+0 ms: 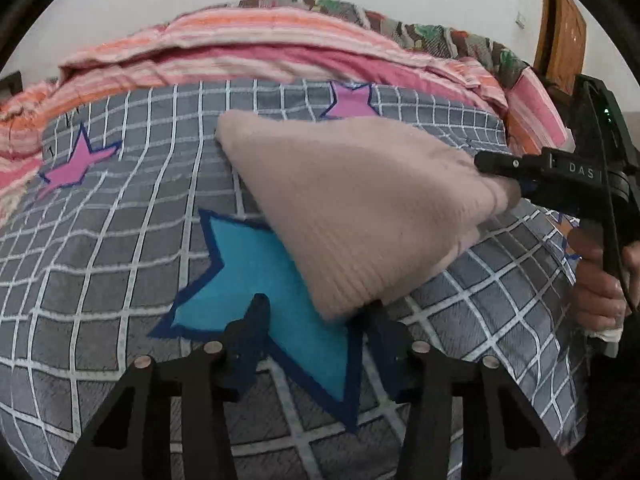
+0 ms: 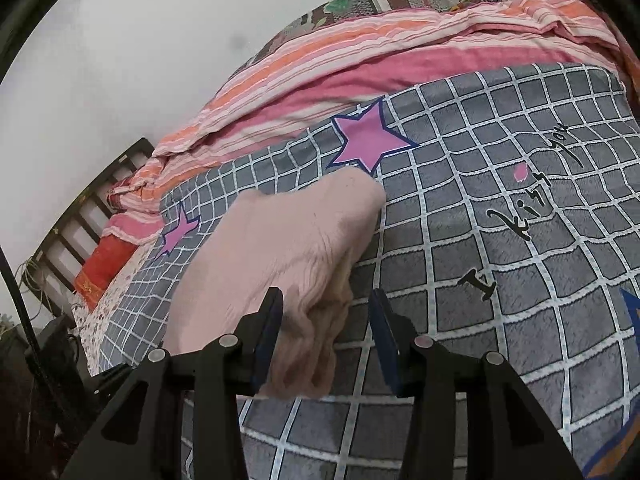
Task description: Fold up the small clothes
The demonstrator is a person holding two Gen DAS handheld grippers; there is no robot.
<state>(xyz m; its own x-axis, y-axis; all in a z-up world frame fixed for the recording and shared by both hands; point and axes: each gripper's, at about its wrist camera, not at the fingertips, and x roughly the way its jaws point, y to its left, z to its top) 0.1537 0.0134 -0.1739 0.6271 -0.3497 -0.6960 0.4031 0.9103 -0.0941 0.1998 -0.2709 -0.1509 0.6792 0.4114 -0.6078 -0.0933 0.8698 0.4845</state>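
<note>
A small pale pink ribbed knit garment [image 1: 360, 208] lies on the grey checked bedspread [image 1: 120, 248], partly lifted at its near and right edges. My left gripper [image 1: 316, 316] is open, its jaws wide apart, with the garment's near corner between the fingertips. My right gripper [image 2: 326, 316] is open too, jaws wide, and the garment's bunched end [image 2: 308, 344] hangs between its fingers. The right gripper also shows in the left wrist view [image 1: 516, 176], its tip at the garment's right edge.
A pink and orange striped blanket [image 1: 248, 52] is heaped along the far side of the bed, with a floral cover [image 1: 432, 36] behind it. A blue star [image 1: 256, 280] and pink stars [image 2: 368, 140] are printed on the bedspread. A dark slatted bed frame [image 2: 80, 216] stands at left.
</note>
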